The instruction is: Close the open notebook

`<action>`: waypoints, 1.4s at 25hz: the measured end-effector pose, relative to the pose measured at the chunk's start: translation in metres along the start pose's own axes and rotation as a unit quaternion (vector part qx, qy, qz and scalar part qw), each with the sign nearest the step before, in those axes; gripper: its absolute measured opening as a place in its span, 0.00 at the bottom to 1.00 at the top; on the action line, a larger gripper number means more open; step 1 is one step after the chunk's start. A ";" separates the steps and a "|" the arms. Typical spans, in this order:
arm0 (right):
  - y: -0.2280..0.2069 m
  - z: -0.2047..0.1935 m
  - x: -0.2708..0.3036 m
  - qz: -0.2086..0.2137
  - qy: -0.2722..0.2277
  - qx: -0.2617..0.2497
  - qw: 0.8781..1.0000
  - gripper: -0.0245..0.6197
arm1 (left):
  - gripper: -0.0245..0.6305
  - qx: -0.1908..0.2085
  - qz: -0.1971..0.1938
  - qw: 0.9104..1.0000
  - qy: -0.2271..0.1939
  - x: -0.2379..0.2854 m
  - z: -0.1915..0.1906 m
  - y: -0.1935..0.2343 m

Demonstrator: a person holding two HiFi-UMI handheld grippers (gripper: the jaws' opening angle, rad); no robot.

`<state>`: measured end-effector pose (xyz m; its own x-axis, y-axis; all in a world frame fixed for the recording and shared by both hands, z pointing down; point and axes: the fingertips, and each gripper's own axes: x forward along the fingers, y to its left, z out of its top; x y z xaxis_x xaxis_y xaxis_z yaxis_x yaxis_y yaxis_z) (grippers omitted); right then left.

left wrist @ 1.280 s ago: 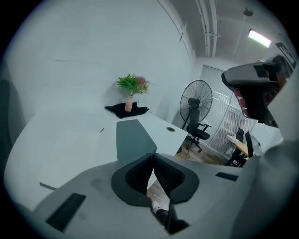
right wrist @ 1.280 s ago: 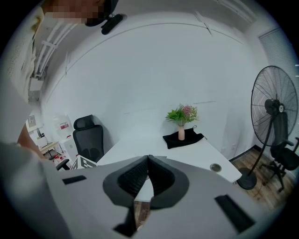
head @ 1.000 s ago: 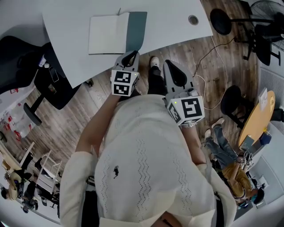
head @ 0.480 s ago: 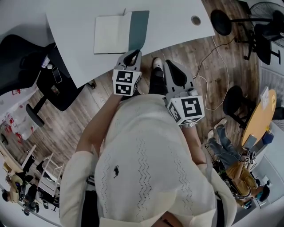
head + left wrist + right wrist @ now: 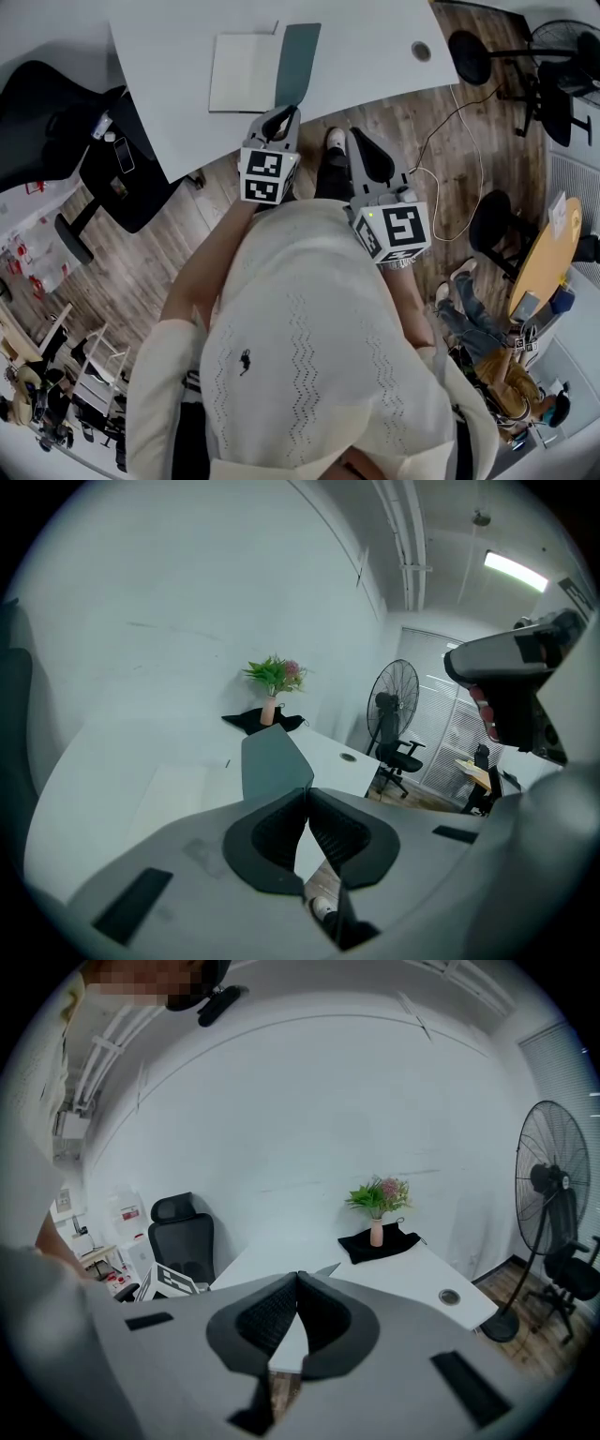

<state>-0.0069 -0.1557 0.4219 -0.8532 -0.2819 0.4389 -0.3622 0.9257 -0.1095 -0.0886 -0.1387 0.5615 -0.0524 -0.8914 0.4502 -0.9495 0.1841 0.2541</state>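
Note:
The open notebook (image 5: pixel 246 73) lies on the white desk (image 5: pixel 366 42), cream pages to the left and its teal cover (image 5: pixel 298 64) to the right. My left gripper (image 5: pixel 279 116) is shut and empty, its tip over the desk's near edge just below the teal cover. In the left gripper view the shut left gripper (image 5: pixel 307 792) points at the teal cover (image 5: pixel 272 761), with the pale pages (image 5: pixel 173 794) left of it. My right gripper (image 5: pixel 362 142) is shut and empty, over the floor short of the desk edge. Its jaws meet in the right gripper view (image 5: pixel 297 1277).
A black office chair (image 5: pixel 52 122) stands left of the desk. A cable hole (image 5: pixel 421 51) sits near the desk's right corner. A vase of flowers (image 5: pixel 377 1208) on a black cloth stands at the desk's far end. A fan (image 5: pixel 553 1204), chairs and a floor cable (image 5: pixel 450 141) are to the right.
Both grippers have moved a little closer to the desk, so the notebook sits nearer the left gripper's tip. Both jaws stay shut.

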 end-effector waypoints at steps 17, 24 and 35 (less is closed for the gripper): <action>0.017 0.004 0.007 0.011 -0.004 -0.007 1.000 0.04 | 0.07 0.005 0.043 0.999 -0.016 -0.023 0.006 0.027; 0.026 0.005 0.011 0.017 -0.004 -0.012 1.000 0.04 | 0.07 0.001 0.062 0.998 -0.016 -0.033 0.002 0.040; 0.039 0.005 0.019 0.034 0.002 -0.022 0.999 0.04 | 0.07 -0.012 0.092 0.995 -0.019 -0.043 -0.003 0.059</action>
<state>-0.0390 -0.1259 0.4215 -0.8736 -0.2170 0.4356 -0.2865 0.9528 -0.1001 -0.1419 -0.0879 0.5592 -0.2377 -0.8564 0.4583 -0.9152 0.3555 0.1897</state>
